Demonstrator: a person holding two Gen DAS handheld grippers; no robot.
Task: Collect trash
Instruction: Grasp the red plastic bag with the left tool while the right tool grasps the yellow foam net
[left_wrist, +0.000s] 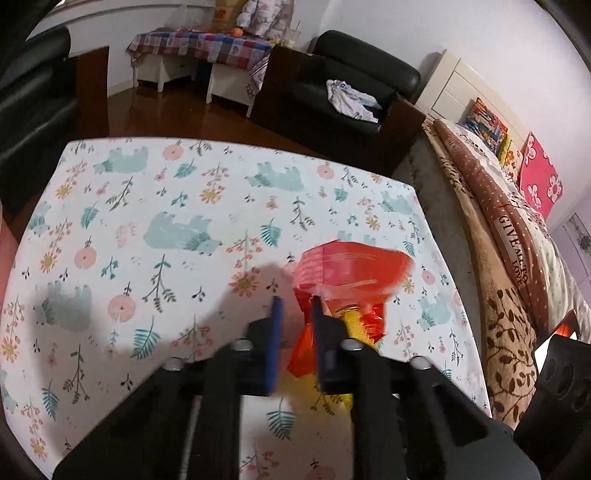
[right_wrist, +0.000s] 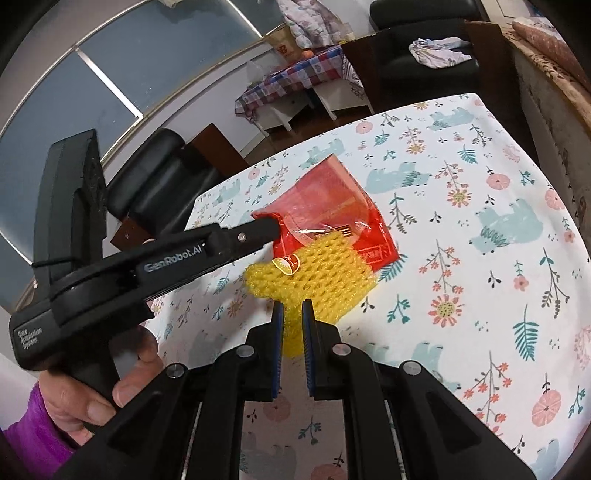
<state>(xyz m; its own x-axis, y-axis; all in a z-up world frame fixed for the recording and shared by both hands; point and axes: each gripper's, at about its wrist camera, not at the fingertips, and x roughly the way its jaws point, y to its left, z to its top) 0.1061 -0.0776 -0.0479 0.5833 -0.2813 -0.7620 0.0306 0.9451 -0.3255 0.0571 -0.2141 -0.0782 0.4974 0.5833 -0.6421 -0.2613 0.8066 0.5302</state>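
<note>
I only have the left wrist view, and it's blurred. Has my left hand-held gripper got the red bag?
Observer: Yes. The left hand-held gripper pinches the red bag at a corner of its opening.
Operator: And the yellow thing beside it?
Observer: That is a yellow foam net. Its far end sits under the bag's plastic and the rest lies on the tablecloth.
Operator: Where's the other one?
Observer: The right hand-held gripper is shut on the net's near end.
</note>
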